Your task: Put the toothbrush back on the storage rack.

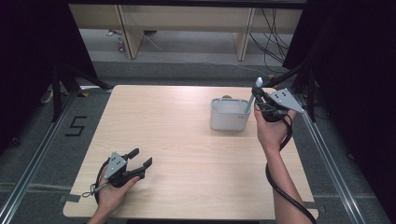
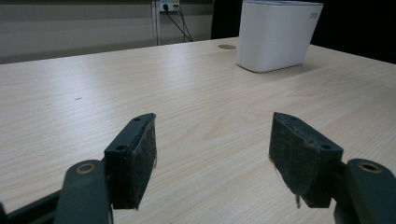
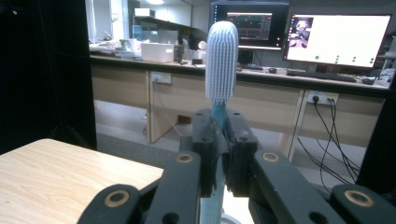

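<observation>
- Left gripper (image 1: 140, 158) sat nearest, low at table's (image 1: 187, 154) near-left corner; jaws spread wide, nothing betw. them, bare wood under them in left gripper view.
- Right gripper (image 1: 259, 99) was up at far right, just beside bin (image 1: 229, 115); jaws clamped tight on brush (image 3: 221, 65) handle.
- Brush stood approx. upright, bristle head up above jaws; its lower end dipped inside bin's right side.
- Bin, white, stood on table's far-right part, well apart from left gripper.
</observation>
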`<state>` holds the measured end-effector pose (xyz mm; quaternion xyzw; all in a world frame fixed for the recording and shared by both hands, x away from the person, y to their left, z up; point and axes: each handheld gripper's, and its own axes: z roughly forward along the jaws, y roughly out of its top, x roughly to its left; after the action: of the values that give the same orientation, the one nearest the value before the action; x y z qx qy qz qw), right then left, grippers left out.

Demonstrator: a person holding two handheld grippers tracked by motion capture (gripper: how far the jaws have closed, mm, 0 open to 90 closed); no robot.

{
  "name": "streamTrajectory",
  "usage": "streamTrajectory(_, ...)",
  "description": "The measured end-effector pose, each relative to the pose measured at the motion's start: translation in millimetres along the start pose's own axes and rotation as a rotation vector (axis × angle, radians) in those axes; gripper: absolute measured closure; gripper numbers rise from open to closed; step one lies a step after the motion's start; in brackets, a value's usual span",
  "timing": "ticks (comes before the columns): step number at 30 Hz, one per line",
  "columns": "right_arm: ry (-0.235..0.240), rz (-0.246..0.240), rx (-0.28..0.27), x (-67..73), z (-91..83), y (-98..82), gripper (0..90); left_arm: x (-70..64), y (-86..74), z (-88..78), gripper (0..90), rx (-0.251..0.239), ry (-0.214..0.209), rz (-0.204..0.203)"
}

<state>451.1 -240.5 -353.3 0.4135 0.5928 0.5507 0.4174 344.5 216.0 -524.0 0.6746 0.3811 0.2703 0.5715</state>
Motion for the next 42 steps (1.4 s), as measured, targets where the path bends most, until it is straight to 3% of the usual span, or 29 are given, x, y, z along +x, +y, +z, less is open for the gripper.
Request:
streamTrajectory(10, -0.018, -0.006, -0.019, -4.9, 7.3, -0.3, 84.7, 0.3, 0.0, -0.1, 31.3, -0.001, -0.001, -0.002)
streamTrajectory(11, -0.015, 0.016, -0.010, -3.9, 7.7, -0.7, 84.7, 0.2, 0.0, -0.1, 31.3, -0.001, 0.000, -0.002)
streamTrajectory(17, -0.029, 0.022, -0.010, -5.1, 11.5, -3.1, 84.7, -0.2, 0.0, 0.2, 31.3, 0.002, -0.001, 0.002)
streamTrajectory(42, -0.031, 0.022, 0.017, -7.2, 22.4, -14.4, 84.6, 0.6, 0.0, 0.2, 31.4, 0.001, -0.003, -0.004)
